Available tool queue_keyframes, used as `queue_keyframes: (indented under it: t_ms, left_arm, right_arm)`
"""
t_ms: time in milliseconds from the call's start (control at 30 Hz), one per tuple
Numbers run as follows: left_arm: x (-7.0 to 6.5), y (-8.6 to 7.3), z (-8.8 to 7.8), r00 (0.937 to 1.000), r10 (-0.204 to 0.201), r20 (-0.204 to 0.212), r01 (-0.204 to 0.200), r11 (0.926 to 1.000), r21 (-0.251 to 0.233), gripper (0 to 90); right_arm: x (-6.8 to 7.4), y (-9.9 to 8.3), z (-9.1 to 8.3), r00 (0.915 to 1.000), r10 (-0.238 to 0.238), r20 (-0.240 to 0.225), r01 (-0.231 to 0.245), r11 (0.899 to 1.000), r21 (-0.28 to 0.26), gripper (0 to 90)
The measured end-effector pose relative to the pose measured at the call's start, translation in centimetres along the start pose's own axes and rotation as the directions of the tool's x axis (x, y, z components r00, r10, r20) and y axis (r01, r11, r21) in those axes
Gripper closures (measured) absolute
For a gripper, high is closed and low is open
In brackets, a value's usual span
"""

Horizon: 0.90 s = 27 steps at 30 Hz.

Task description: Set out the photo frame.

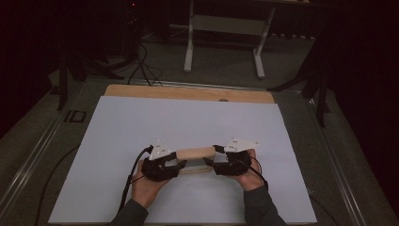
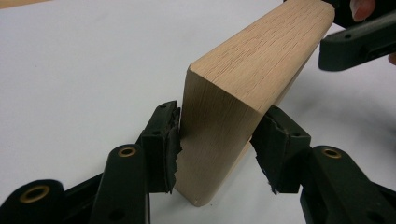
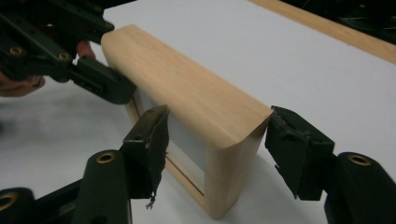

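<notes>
One wooden frame (image 1: pixel 195 154) stands on edge on the white sheet (image 1: pixel 188 122) covering the counter (image 1: pixel 188 92), near the front, nothing else beside it. Two tools flank it: the left tool (image 2: pixel 217 149) clamps its left end, while the right tool (image 3: pixel 215 154) straddles the right end, pads apart from the wood. Both hands lie low, palms inward

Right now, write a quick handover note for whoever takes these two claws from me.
Left claw: shut on one end of the wooden frame, pads pressing both faces.
Right claw: open around the other end, a gap showing at its outer pad.
The frame stands upright on its long edge on the white sheet.
Done: frame stood up, right grip let go.
Left: probably release the left claw if the frame stays standing.
</notes>
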<state>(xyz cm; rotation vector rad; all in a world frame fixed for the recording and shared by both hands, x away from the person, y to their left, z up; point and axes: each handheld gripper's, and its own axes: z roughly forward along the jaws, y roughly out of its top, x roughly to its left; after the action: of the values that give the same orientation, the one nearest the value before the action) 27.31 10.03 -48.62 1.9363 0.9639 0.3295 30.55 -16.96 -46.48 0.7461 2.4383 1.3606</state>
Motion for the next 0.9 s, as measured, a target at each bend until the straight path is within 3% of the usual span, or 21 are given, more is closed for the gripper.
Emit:
queue_keyframes:
  t_ms: [400, 900]
  left_arm:
    - [0.0, -0.02, -0.02, 1.0, 0.004, -0.001, -0.004, 1.0, 0.0, 52.2]
    - [0.09, -0.01, -0.2, 0.9997, 0.019, -0.013, -0.019, 0.9998, -0.004, 55.4]
  right_arm:
    - [-0.35, -0.72, 0.76, 1.0, -0.001, -0.004, 0.001, 0.999, 0.042, 46.8]
    - [-0.71, -0.83, 0.66, 0.9999, 0.013, 0.001, -0.013, 0.999, 0.037, 52.5]
